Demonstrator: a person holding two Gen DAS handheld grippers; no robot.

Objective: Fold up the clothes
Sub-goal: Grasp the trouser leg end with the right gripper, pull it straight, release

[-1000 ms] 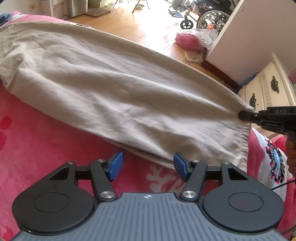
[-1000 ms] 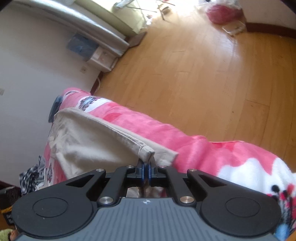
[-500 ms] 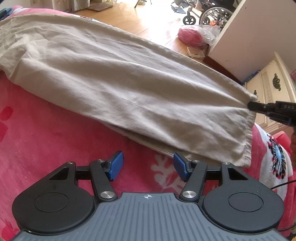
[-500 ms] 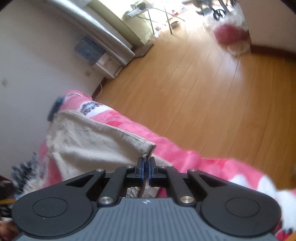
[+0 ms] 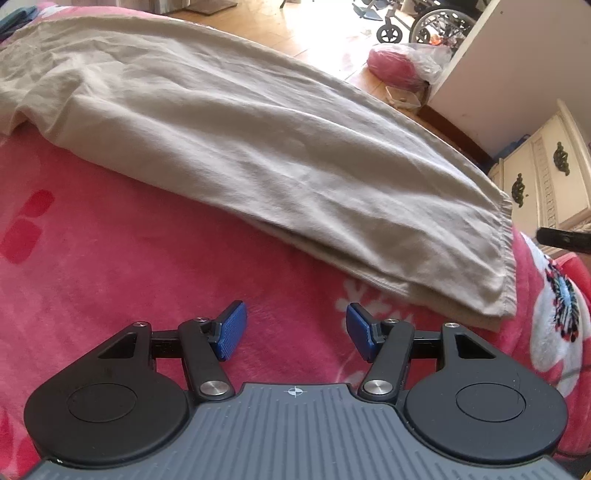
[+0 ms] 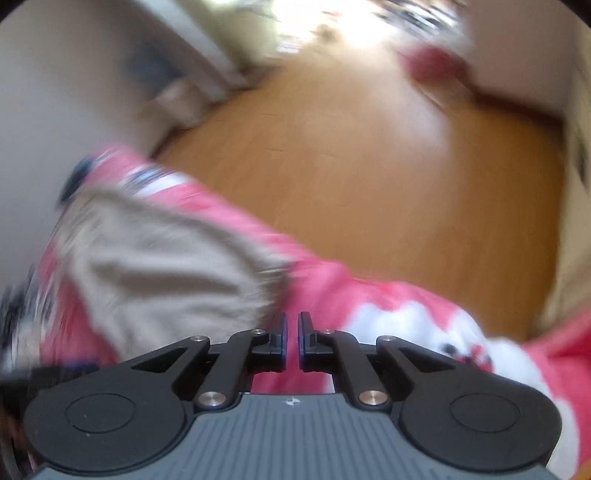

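One beige garment (image 5: 266,155), folded in two layers, lay across the pink blanket (image 5: 110,280), its hemmed end at the right near the blanket's edge and its far side along the edge above the wood floor (image 6: 369,192). The left gripper (image 5: 293,330) hung half open over bare blanket, holding nothing. The right gripper (image 6: 291,338) was opening, its narrow gap empty, clear of the hem. No writing was legible.

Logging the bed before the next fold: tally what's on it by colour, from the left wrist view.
Beige: 1, the folded trousers
Pink floral: 1, the blanket under them
Dark blue: 1, a cloth at the far corner, kind unclear
Total: 3
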